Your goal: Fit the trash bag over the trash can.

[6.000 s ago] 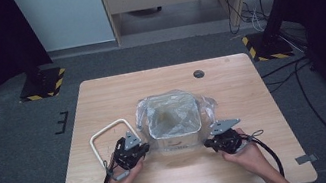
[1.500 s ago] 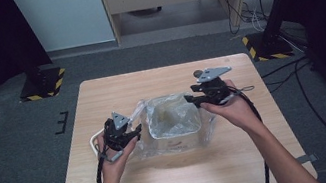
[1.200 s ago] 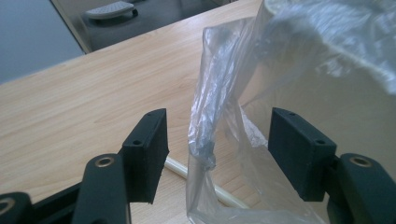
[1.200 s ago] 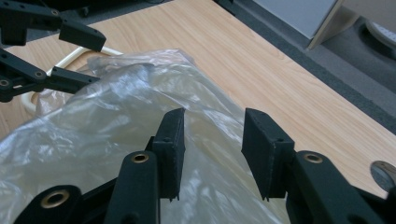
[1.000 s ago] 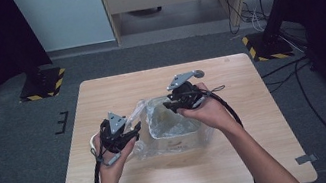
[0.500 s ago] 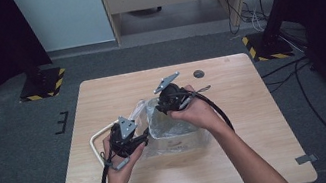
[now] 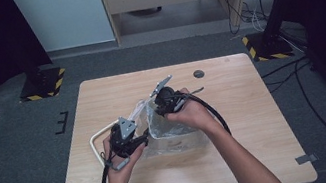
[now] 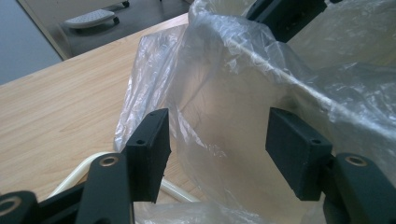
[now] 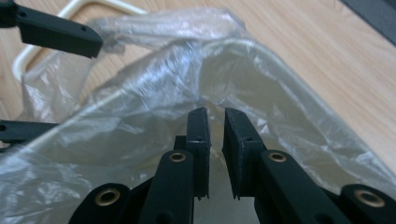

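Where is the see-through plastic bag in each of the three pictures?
High view: the plastic bag sits mid-table, between both hands.
Left gripper view: it spreads across the middle and right, between the open jaws.
Right gripper view: it billows across the middle, around the nearly closed jaws.
Shared landmark: the white handle loop beside the bag.

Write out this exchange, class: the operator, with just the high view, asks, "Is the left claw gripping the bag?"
Observer: No. The left claw stands wide open. Film of the bag lies in the gap, not pinched.
Operator: And the right claw?
Observer: The right claw has just been closing at the bag's rim. A narrow gap remains between its jaws, and film shows through it.
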Demonstrator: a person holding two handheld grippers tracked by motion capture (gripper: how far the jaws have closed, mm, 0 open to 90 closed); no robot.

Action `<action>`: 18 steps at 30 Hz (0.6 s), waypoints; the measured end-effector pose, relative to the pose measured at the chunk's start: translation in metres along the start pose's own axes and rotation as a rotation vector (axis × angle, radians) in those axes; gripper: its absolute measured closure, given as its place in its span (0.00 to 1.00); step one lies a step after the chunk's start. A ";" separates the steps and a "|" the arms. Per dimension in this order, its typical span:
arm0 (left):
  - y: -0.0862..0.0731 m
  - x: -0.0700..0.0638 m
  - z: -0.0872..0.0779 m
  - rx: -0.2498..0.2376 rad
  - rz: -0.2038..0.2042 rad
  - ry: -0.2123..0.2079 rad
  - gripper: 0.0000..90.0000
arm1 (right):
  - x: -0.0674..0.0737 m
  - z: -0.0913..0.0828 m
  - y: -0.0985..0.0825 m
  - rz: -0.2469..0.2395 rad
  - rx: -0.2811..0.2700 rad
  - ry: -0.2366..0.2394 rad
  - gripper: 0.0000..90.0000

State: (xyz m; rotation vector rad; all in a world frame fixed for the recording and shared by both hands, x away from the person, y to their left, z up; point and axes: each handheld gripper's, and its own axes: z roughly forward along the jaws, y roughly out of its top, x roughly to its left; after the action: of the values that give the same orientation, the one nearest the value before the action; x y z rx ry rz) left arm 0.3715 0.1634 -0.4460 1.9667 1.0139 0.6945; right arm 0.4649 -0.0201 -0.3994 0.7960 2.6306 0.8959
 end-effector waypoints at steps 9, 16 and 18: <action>-0.001 -0.001 0.001 0.004 0.006 0.003 0.44 | 0.001 0.020 -0.001 0.010 0.055 0.002 0.86; -0.001 -0.001 0.001 0.008 0.012 0.001 0.44 | 0.003 0.035 -0.002 0.023 0.104 -0.005 0.80; -0.001 -0.001 0.001 0.009 0.012 0.000 0.44 | 0.002 0.038 -0.003 0.034 0.106 -0.009 0.75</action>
State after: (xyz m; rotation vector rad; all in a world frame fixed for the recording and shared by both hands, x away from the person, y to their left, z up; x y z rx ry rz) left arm 0.3713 0.1631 -0.4474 1.9817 1.0074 0.6985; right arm 0.4770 -0.0018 -0.4310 0.8705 2.6829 0.7643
